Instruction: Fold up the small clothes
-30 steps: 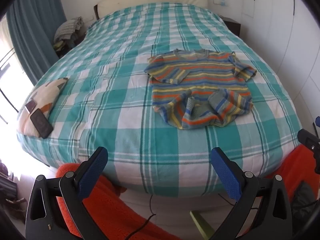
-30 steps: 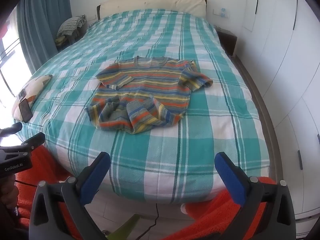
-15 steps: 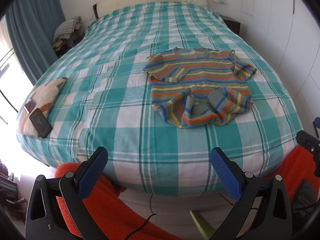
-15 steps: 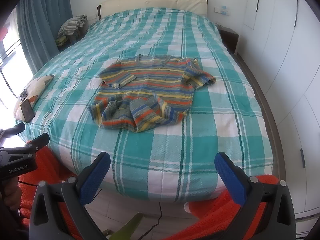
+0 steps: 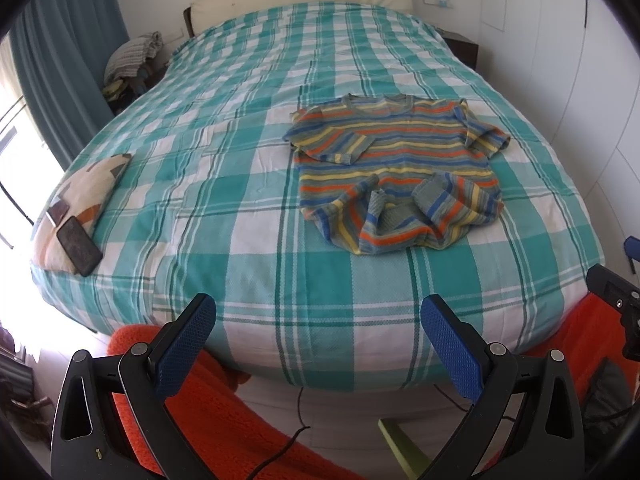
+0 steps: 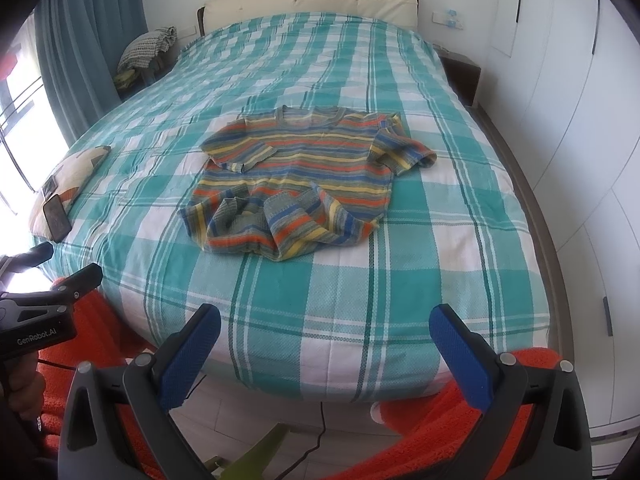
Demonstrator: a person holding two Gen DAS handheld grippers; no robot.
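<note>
While both claws, left claw (image 5: pixel 318 320) and right claw (image 6: pixel 325 330), hang spread apart and empty, the striped shirt (image 5: pixel 396 172) at twelve o'clock on the bed (image 5: pixel 248 216) probably wants its rumpled hem flattened first.

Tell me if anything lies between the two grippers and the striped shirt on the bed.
Nothing visible does. Between the open left gripper, the open right gripper and the shirt there is only bare bedspread. The phone and cushion sit far off at the bed's left edge.
</note>
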